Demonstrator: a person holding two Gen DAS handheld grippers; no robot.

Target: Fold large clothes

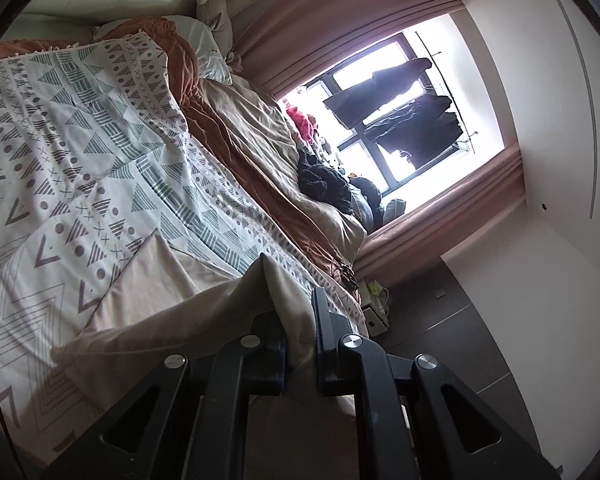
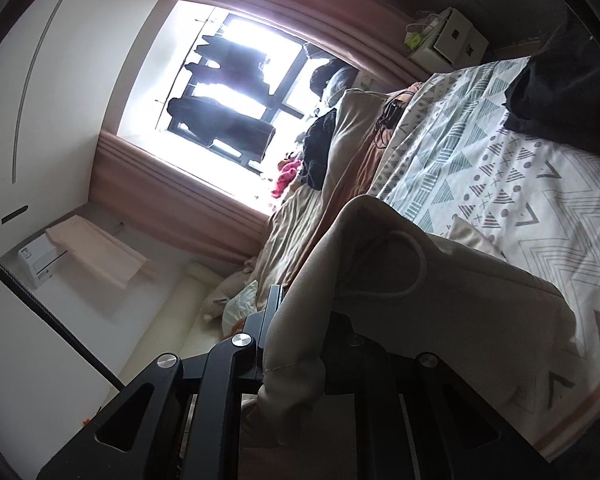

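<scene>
- The step in hand looks like the carry-over of a fold: both grippers hold one beige garment (image 1: 204, 300) by its edge, lifted clear of the patterned bedspread (image 1: 80, 128), with the rest of the cloth trailing down onto the bed.
- The left gripper (image 1: 300, 312) has its jaws nearly closed, pinching a raised peak of the beige fabric between the pads; the cloth falls away to the left of the fingers and spreads onto the bedspread just below them.
- The right gripper (image 2: 296, 320) is likewise almost shut on the same garment (image 2: 440, 288); the fabric drapes over and hides its right-hand finger, and a looped cord or seam shows just ahead of the jaws.
- Beyond both grippers lie a rumpled tan duvet (image 1: 252, 132) and, further off, a bright window (image 2: 220, 80) with dark clothes hanging outside it.
- The next move, as I judge it, calls for carrying the two held corners evenly across to the garment's far edge, keeping the span between the grippers taut so the fold line lies straight.
- Both grips should hold firm until the cloth rests flat; uneven heights would skew the fold.
</scene>
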